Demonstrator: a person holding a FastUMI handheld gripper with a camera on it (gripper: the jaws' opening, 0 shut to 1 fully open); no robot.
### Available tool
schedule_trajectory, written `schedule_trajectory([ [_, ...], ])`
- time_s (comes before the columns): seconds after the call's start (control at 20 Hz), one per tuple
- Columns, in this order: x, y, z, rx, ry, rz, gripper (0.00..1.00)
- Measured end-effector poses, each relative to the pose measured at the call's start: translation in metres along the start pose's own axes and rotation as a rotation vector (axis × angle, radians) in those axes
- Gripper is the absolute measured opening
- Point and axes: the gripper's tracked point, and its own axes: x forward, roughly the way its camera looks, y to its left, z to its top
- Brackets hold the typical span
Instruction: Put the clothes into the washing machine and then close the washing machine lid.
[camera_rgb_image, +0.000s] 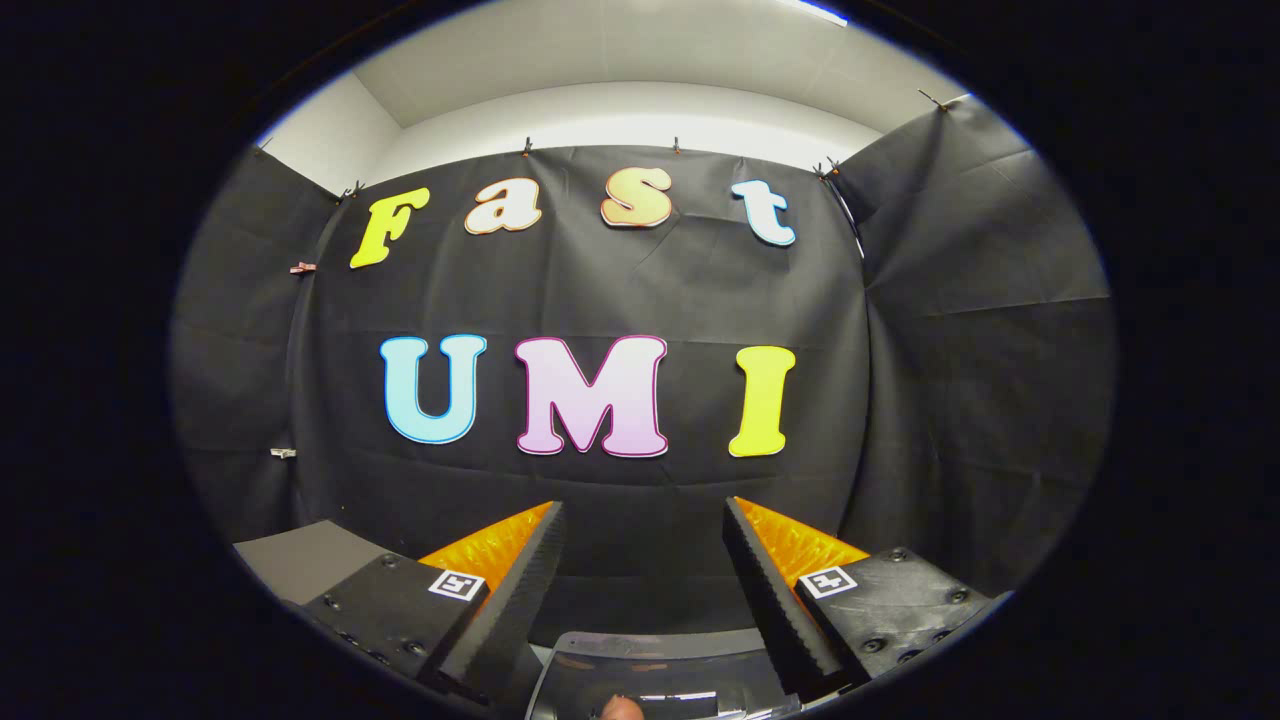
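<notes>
Your gripper (643, 520) is pointing level at the black cloth wall (620, 290) of the booth, its two fingers standing wide apart and holding nothing. Each finger (520, 590) is showing a ribbed, sawtooth inner face and a smooth wedge-shaped outer side, and each black mount behind it is carrying a small square black-and-white marker tag (457, 584); the tag pattern is too small to read. The cloth is hanging creased, pinned along its top edge with small clips (303, 267). Between the fingers and below them, the glossy dark lid of the washing machine (650, 675) is catching reflections; you cannot tell if it is open or closed. Left of the gripper, a flat grey tabletop (300, 560) corner is showing.
</notes>
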Motion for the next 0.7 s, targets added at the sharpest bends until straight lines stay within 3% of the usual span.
schedule_trajectory([
  [0.7, -0.0017, -0.0002, 0.0003, 0.007, -0.001, 0.001, 0.98],
])
